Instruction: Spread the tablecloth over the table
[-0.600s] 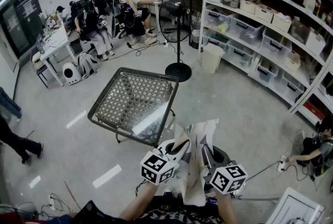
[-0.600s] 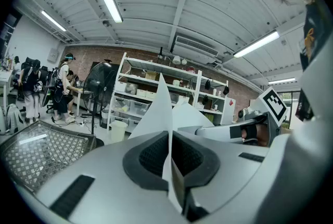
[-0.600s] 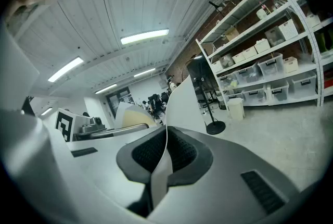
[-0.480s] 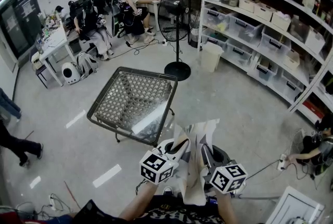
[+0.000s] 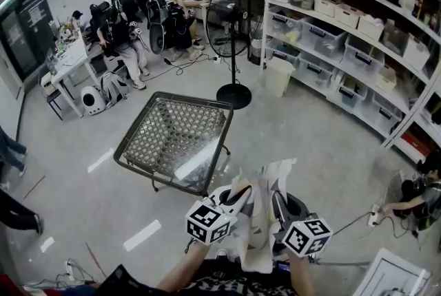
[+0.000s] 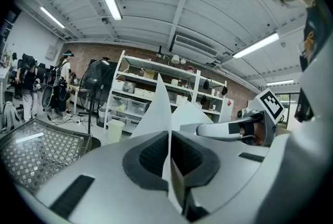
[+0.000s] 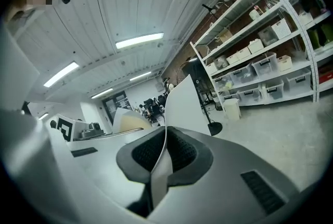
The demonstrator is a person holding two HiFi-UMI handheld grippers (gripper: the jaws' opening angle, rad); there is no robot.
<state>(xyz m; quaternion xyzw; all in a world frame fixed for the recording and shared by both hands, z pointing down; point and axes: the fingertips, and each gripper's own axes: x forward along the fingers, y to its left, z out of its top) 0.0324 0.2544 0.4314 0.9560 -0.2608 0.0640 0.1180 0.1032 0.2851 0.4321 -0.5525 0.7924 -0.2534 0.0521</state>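
Note:
A pale, cream-white tablecloth [image 5: 260,222] hangs bunched between my two grippers, low in the head view. My left gripper [image 5: 238,193] is shut on one edge of it; in the left gripper view the tablecloth [image 6: 158,108] rises as a point from between the closed pads. My right gripper [image 5: 275,202] is shut on another edge, and the tablecloth [image 7: 182,106] stands up from its jaws in the right gripper view. The table [image 5: 141,157], a dark frame with a glass top over lattice, stands bare ahead and to the left of both grippers.
A tall standing fan [image 5: 231,12] is beyond the table. White shelving with bins [image 5: 344,33] runs along the right. Several people sit at desks [image 5: 69,57] at the back left. A white bin [image 5: 279,76] stands by the shelves. Cables lie on the floor at right.
Both grippers keep their hold on the cloth and sit almost where they were. The view has shifted slightly, and the people at the left edge have moved.

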